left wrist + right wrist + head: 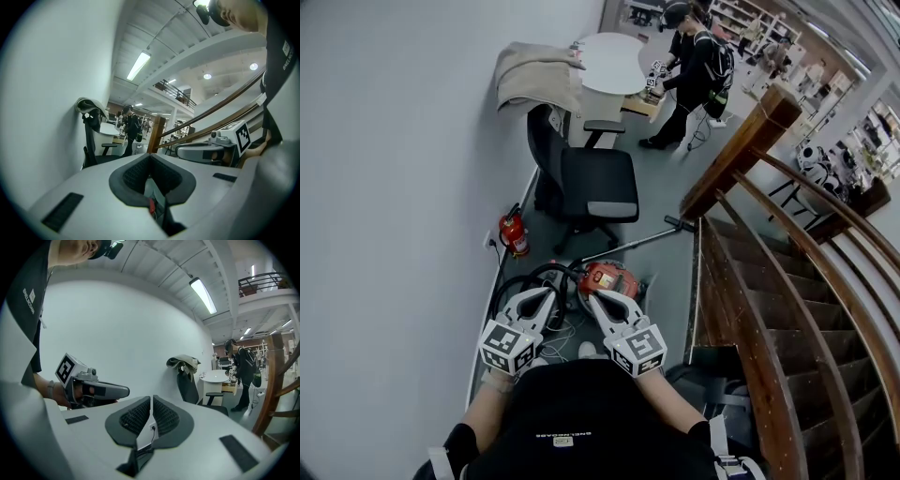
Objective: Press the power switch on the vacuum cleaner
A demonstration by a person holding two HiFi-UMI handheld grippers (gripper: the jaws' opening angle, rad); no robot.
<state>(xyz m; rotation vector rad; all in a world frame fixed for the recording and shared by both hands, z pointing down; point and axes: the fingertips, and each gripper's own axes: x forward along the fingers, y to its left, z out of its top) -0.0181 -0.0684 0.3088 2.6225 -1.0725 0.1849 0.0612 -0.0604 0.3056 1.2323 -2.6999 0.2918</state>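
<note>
The red canister vacuum cleaner [609, 278] sits on the grey floor, its black hose [530, 278] looping left and its metal wand [642, 238] running toward the stairs. I cannot make out its power switch. Both grippers are held side by side above it, level and pointing forward. My left gripper [551, 293] hangs over the hose, shut and holding nothing, its pads [136, 176] meeting at the tips. Over the vacuum's near edge is my right gripper [592, 297], also shut and bare, with only a thin slit between its pads [133, 416]. In both gripper views the vacuum is hidden below.
A black office chair [591, 183] stands just beyond the vacuum, and a red fire extinguisher [515, 232] leans by the left wall. A wooden staircase with railing [778, 281] fills the right. Farther back, a person [689, 70] stands at a white round table [609, 61].
</note>
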